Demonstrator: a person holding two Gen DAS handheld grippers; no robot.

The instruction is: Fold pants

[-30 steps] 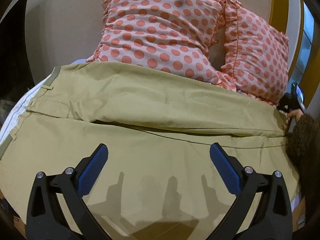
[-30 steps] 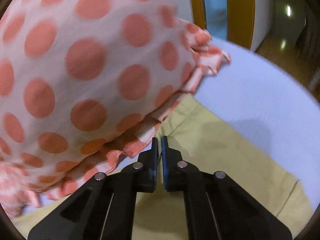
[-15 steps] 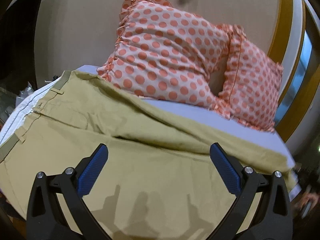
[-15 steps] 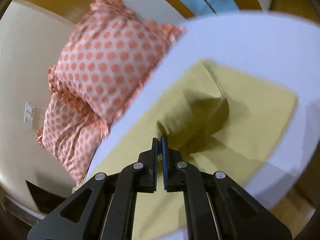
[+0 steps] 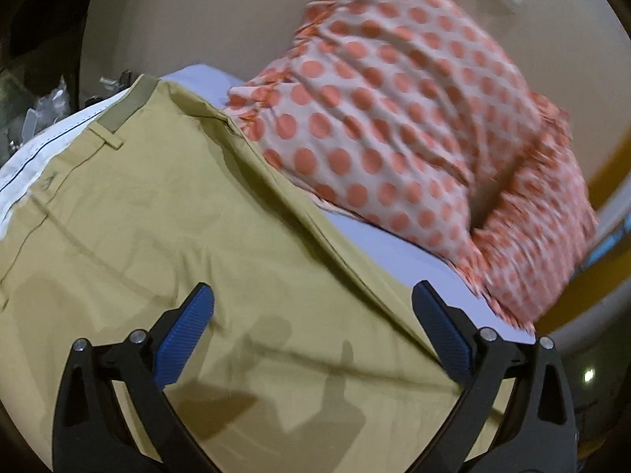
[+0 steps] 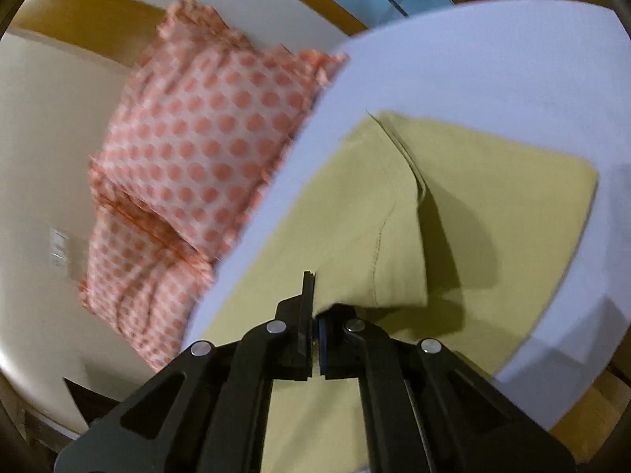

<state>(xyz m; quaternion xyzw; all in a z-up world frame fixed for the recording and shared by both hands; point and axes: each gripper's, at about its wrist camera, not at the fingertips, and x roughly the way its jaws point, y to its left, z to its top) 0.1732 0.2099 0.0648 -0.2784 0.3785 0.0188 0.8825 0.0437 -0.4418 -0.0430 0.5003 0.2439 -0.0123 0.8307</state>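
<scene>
Khaki pants [image 5: 165,244]: spread flat on white bed [image 6: 453,71], waistband at far left. Right gripper [image 6: 313,315]: fingers closed, pinching lifted pant-leg hem. Left gripper [image 5: 311,319]: fingers wide apart, empty, above fabric. Polka-dot pillows [image 5: 394,118]: beside pants.

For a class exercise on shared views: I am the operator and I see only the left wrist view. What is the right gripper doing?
Observer: The right gripper is shut on a fold of the khaki pants.
Operator: Is that fold lifted?
Observer: Yes, it rises off the layer beneath and casts a shadow.
Operator: And the pant end?
Observer: Its corner lies flat on the white mattress.
</scene>
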